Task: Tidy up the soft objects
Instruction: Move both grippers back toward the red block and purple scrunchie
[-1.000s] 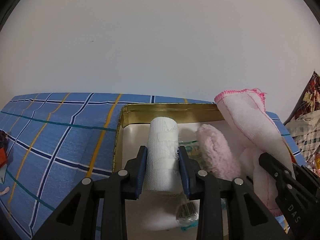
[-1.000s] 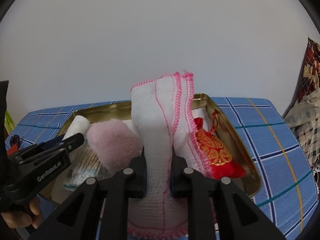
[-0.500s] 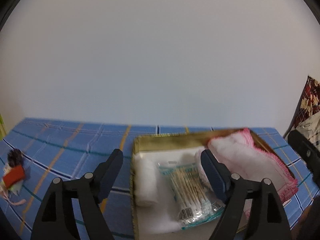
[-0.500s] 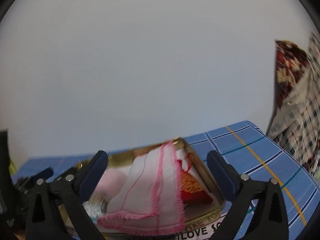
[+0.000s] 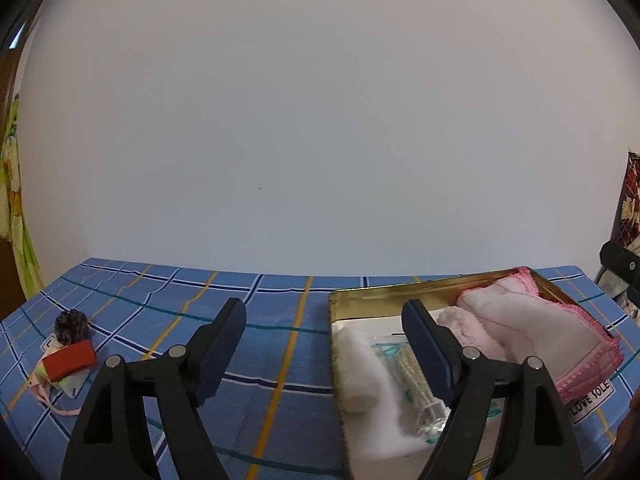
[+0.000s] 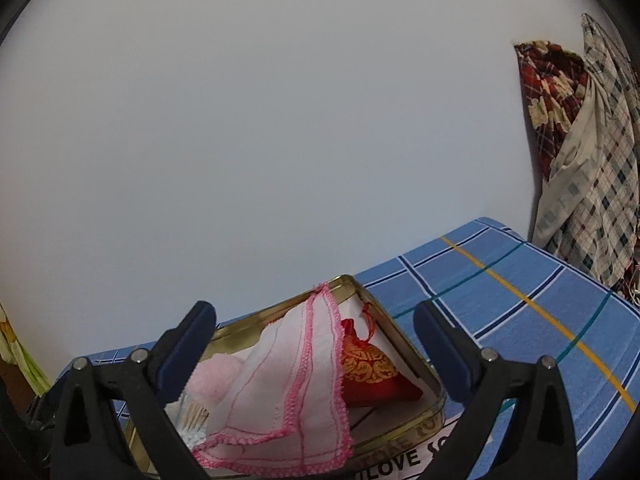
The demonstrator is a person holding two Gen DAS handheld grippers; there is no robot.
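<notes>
**Both items dropped in tin**

Above the tin [image 5: 400,289], left hand-held gripper [image 5: 324,354] and right hand-held gripper [image 6: 314,350] now gape empty. A second ago they clamped the bandage roll [image 5: 356,368] and pink-edged cloth [image 6: 288,380]; both now lie inside the tin. Left of the tin, a small pouch [image 5: 68,364] on the bench looks unsorted.

white roll [image 5: 356,372]: lying at tin's left
pink-edged cloth [image 6: 288,384]: folded, draped at right
red pouch [image 6: 372,372]: far right
</notes>
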